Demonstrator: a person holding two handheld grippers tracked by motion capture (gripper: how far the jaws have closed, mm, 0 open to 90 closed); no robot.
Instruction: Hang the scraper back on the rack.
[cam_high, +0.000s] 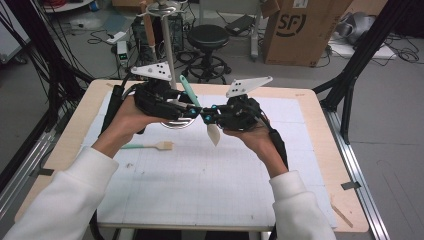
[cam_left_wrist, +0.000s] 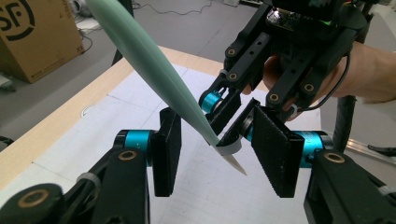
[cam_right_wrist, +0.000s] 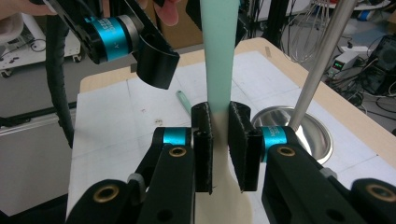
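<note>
Centre of the high view: your two grippers meet nose to nose above the white gridded mat (cam_high: 200, 185), and the spatula (cam_high: 200, 107) runs between them on a slant — mint-green handle rising toward the upper left of the frame, cream blade (cam_high: 213, 133) hanging toward the lower right.

Right gripper (cam_high: 206, 119): its jaws are closed on the spatula. In the right gripper view the two black pads (cam_right_wrist: 244, 140) press on either side of the tool at the junction where the green handle meets the cream blade; the handle climbs out of the top of that frame, the blade drops out of the bottom.

Left gripper (cam_high: 192, 111): its jaws stand partly apart, not gripping. In the left gripper view the green handle (cam_left_wrist: 154, 70) crosses from the upper left of the frame down to the centre, passing between the two pads — it lies just beside the left-hand pad (cam_left_wrist: 167, 151), though contact cannot be confirmed, and well clear of the right-hand pad (cam_left_wrist: 276, 149).

Surroundings: a second brush (cam_high: 149, 146) with a green handle lies flat on the mat at left of centre in the high view, below your left hand. Behind the grippers stands a steel pole (cam_high: 169, 55) on a round steel base (cam_right_wrist: 317, 133).
</note>
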